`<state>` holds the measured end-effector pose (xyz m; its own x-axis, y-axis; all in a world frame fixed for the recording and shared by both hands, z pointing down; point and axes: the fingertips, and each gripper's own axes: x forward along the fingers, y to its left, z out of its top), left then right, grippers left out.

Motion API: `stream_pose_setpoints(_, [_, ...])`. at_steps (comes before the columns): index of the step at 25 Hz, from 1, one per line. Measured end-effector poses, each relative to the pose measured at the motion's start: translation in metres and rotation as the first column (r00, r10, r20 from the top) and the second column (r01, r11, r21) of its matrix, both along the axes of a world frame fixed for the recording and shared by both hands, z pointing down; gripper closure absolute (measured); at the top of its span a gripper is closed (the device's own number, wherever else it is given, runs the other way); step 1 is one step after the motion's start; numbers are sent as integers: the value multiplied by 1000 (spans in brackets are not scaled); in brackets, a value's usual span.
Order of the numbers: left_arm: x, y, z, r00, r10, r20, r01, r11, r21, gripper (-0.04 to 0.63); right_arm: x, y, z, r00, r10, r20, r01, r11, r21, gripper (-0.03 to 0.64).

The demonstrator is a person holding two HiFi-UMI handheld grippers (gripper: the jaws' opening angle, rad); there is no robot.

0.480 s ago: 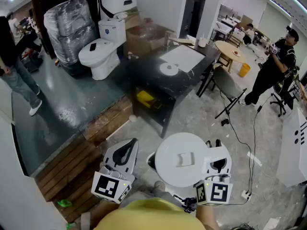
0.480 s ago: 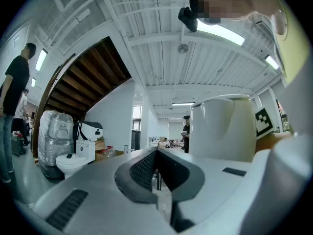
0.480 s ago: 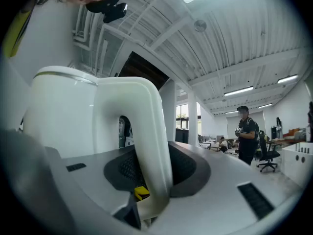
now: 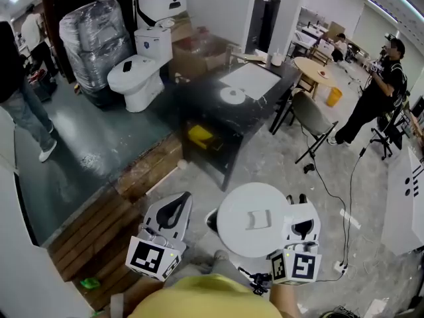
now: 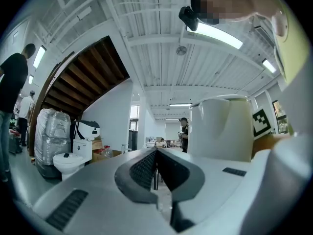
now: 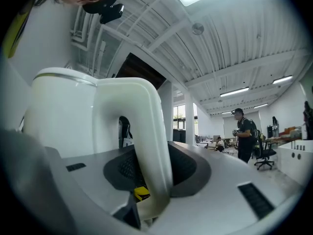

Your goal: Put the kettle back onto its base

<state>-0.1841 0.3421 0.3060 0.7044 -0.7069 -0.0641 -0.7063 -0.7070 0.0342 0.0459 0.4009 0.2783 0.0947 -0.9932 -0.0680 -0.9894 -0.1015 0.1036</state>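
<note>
A white kettle (image 4: 255, 218) with a round lid hangs in the air close in front of me. My right gripper (image 4: 295, 199) is shut on its handle (image 6: 146, 131), which runs down between the jaws in the right gripper view. To the kettle's left, my left gripper (image 4: 180, 199) holds nothing; its jaws stand together. The left gripper view shows the kettle (image 5: 222, 129) on its right. A round white base (image 4: 233, 95) lies on the black table (image 4: 205, 101) farther ahead, beside a white sheet (image 4: 252, 79).
A white toilet (image 4: 139, 68) and a plastic-wrapped bundle (image 4: 89, 35) stand at the back left. A folding chair (image 4: 311, 114) is right of the table. A wooden step (image 4: 99, 224) lies at the lower left. People stand at the left edge and far right (image 4: 377, 91).
The kettle and both grippers keep their places. Only the head view has shifted slightly, and the people in the background have moved a little.
</note>
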Motion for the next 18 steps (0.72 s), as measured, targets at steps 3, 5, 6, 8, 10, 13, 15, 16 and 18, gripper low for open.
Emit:
stream_pose_setpoints(3, [1,-1,4,1000,6,-3,-6,1000,-13,586,1,-1,3,1000,1,4,-1,1000,-5,485])
stream_pose_setpoints(5, [3,-3,7,1000,14,-2,-14,1000,-18,586,3,-2,5,1000,3,4,-3,1000,-10,483])
stream_pose_setpoints(6, [4,-5,8,1000,17,0,-17,1000,-20,586,3,-4,6,1000,5,5,-5,1000,-11,483])
stream_pose_setpoints(8, [6,-11,11,1000,18,3,-18,1000,-23,586,6,-10,9,1000,6,9,-5,1000,-12,483])
stream_pose_setpoints(10, [9,-19,14,1000,13,2,-13,1000,-28,586,9,-20,12,1000,1,14,0,1000,-14,483])
stream_pose_setpoints(13, [16,-36,14,1000,4,-2,-4,1000,-23,586,17,-40,13,1000,-13,19,13,1000,-12,483])
stream_pose_setpoints(15, [23,-52,13,1000,-4,-5,4,1000,-14,586,24,-57,13,1000,-24,20,24,1000,-7,483])
stream_pose_setpoints(16, [27,-61,12,1000,-8,-7,8,1000,-10,586,27,-67,13,999,-30,20,30,1000,-4,483])
stream_pose_setpoints(18, [36,-80,10,1000,-18,-12,18,1000,-5,586,35,-88,11,999,-41,18,41,999,0,483])
